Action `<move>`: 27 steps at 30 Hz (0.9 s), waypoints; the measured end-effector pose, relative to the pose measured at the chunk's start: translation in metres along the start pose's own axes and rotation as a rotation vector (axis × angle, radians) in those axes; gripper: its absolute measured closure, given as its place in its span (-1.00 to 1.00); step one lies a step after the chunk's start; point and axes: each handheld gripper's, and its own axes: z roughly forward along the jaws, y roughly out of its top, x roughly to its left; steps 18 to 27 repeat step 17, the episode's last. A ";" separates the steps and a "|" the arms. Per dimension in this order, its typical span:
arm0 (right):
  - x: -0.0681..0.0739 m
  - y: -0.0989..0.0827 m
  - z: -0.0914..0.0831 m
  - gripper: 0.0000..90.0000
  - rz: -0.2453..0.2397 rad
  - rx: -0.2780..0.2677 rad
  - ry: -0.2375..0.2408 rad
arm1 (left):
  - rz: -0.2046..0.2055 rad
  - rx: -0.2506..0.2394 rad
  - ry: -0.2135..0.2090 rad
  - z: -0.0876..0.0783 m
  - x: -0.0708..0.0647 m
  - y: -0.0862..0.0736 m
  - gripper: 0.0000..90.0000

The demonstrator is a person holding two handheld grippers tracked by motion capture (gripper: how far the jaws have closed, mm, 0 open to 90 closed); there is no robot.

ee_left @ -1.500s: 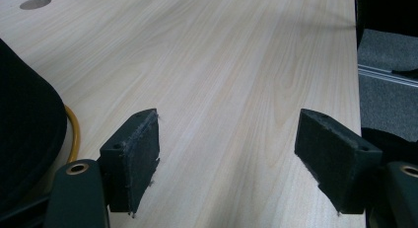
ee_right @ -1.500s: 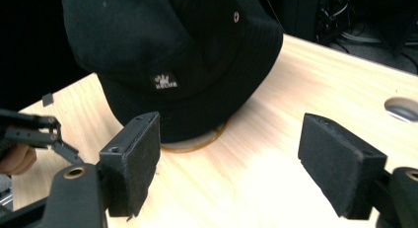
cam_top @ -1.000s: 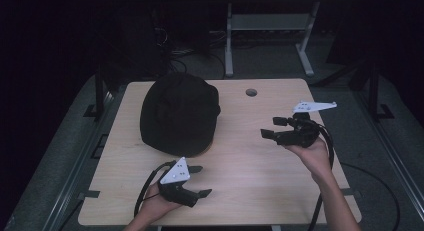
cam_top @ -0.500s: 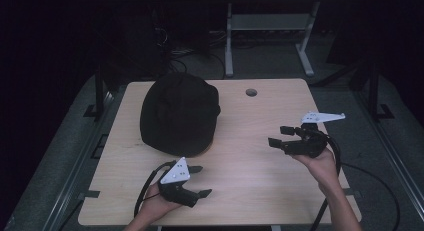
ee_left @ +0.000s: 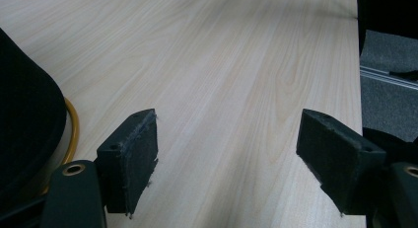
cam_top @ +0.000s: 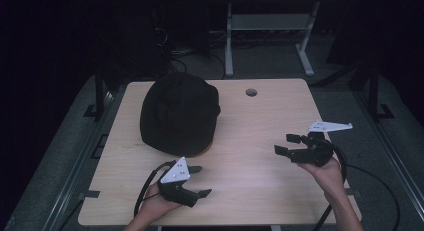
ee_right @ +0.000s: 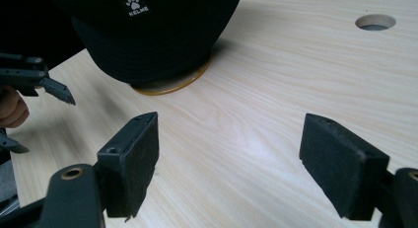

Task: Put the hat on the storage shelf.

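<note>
A black cap (cam_top: 180, 116) with a yellow-edged brim underside lies on the far left half of the light wooden table (cam_top: 260, 121). My left gripper (cam_top: 204, 181) rests near the front edge, just in front of the cap, jaws open and empty. In the left gripper view the left gripper (ee_left: 229, 154) faces bare wood, with the cap (ee_left: 24, 114) at its left. My right gripper (cam_top: 282, 143) hovers at the table's right side, pointing left, open with nothing between its jaws. In the right gripper view, the right gripper (ee_right: 229, 159) faces the cap (ee_right: 148, 30), which bears a small white paw logo.
A round cable hole (cam_top: 251, 92) sits near the table's far edge, also visible as the hole (ee_right: 374, 21) in the right gripper view. Black cables trail from both grippers off the front edge. A grey metal stand (cam_top: 270, 26) stands on the dark floor behind the table.
My right gripper has come toward the front edge, slightly rightward and lower over the table, its jaws still wide. The left gripper and the cap have stayed where they were.
</note>
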 end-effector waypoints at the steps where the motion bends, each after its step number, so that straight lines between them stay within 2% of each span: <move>1: -0.001 -0.005 -0.002 -0.51 0.003 0.000 -0.003 | -0.003 -0.002 -0.001 0.000 0.000 0.000 -0.49; 8: 0.000 -0.019 -0.007 -0.52 0.007 -0.001 -0.011 | -0.003 -0.003 -0.002 0.000 0.000 0.000 -0.48; 14: 0.005 -0.036 -0.010 -0.56 0.018 -0.007 -0.017 | -0.018 -0.014 -0.003 -0.002 0.002 0.000 -0.48; 15: 0.011 -0.044 -0.013 -0.57 0.011 -0.035 -0.013 | -0.026 -0.019 0.001 -0.001 0.002 0.000 -0.49; 17: 0.016 -0.050 -0.016 -0.57 0.003 -0.053 -0.007 | -0.030 -0.022 0.001 -0.002 0.003 0.000 -0.48; 27: 0.016 -0.050 -0.016 -0.57 0.003 -0.053 -0.007 | -0.030 -0.022 0.001 -0.002 0.003 0.000 -0.48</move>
